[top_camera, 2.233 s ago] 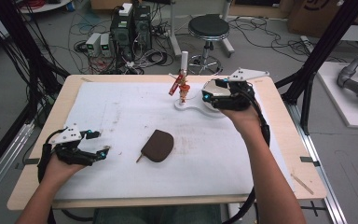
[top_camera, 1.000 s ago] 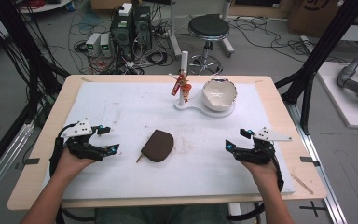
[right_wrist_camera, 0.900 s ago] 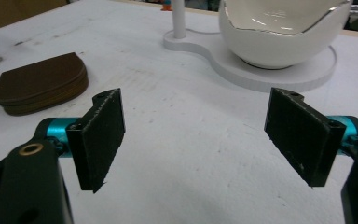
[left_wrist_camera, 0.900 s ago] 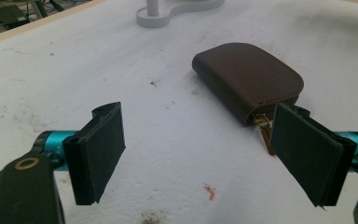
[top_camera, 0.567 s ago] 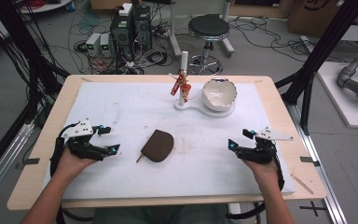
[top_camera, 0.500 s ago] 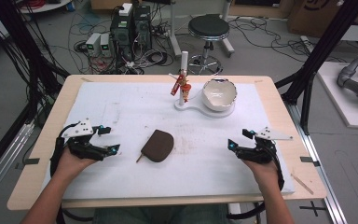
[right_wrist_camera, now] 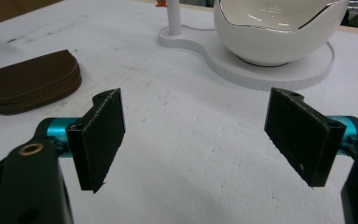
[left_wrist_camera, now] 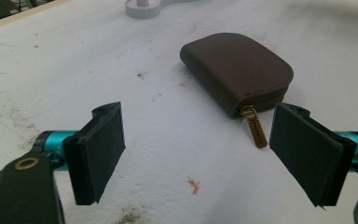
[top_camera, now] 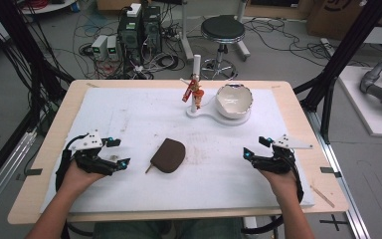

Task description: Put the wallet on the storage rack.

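From the high view I have the left tool resting at the near left of the white-covered tabletop, its jaws spread wide with nothing between them, and the right tool at the near right, likewise spread wide and holding nothing. Between them, nearer my left tool, the brown zip pouch lies flat on the sheet, apart from both tools. At the far middle stands a white stand with an upright post that carries a red-and-orange trinket, and a white bowl with a wavy rim sits on the stand's round end. In the left gripper view my two black jaws stand wide apart over bare sheet, and the brown zip pouch lies just beyond them, closer to the right-hand jaw, its zip closed and its tan zipper pull pointing towards me; a small orange speck lies on the sheet between the jaws. In the right gripper view the jaws are also wide apart and grip nothing; the white bowl sits on its stand ahead and to the right, and the pouch lies off to the left, well apart from the jaws.
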The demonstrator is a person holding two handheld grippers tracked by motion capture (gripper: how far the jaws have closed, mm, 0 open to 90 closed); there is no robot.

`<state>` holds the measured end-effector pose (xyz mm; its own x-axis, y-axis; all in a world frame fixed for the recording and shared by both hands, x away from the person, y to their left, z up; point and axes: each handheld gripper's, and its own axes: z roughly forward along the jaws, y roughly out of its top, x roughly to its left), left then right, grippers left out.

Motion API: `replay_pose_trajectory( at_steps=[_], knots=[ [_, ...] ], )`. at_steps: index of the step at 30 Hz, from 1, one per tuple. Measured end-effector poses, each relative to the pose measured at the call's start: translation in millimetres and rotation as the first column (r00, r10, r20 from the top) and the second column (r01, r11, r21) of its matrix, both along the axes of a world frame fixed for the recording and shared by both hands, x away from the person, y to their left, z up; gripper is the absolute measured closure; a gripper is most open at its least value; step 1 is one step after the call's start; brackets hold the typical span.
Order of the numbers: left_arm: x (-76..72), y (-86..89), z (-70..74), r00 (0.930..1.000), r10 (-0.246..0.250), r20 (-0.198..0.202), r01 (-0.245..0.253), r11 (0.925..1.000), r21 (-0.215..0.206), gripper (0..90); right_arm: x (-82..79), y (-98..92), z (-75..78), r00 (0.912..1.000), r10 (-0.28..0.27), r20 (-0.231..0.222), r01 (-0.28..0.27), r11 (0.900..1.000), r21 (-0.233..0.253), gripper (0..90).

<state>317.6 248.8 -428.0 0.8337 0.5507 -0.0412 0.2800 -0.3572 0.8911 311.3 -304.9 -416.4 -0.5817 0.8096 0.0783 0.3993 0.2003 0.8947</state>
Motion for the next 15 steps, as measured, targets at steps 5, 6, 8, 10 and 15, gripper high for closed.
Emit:
replay_pose_trajectory(
  at_steps=[5, 6, 8, 10, 15],
  knots=[
    [-2.8, -10.1, -2.9, 0.9996, -0.027, -0.013, 0.027, 0.9995, 0.018, 18.1, 2.4, 1.4, -2.9, 0.9999, 0.009, -0.014, -0.009, 1.000, -0.009, 20.4],
    [-3.3, -13.0, -3.6, 0.9993, -0.033, -0.018, 0.033, 0.9992, 0.020, 18.1, 2.7, 1.6, -3.2, 0.9999, 0.011, -0.013, -0.011, 1.000, -0.014, 20.4],
    [-4.6, -20.2, -5.7, 0.9985, -0.046, -0.029, 0.047, 0.9986, 0.025, 18.1, 2.5, 2.4, -2.9, 0.9998, 0.017, -0.012, -0.017, 1.000, -0.013, 20.4],
    [-5.5, -28.0, -8.5, 0.9975, -0.061, -0.035, 0.063, 0.9968, 0.048, 18.1, 2.4, 2.7, -2.8, 0.9998, 0.016, -0.008, -0.016, 1.000, -0.014, 20.4],
    [-6.7, -47.4, -19.6, 0.9944, -0.082, -0.066, 0.087, 0.9924, 0.087, 19.0, 3.0, 2.2, -3.0, 0.9999, 0.012, -0.010, -0.013, 1.000, -0.015, 20.4]
  ],
)
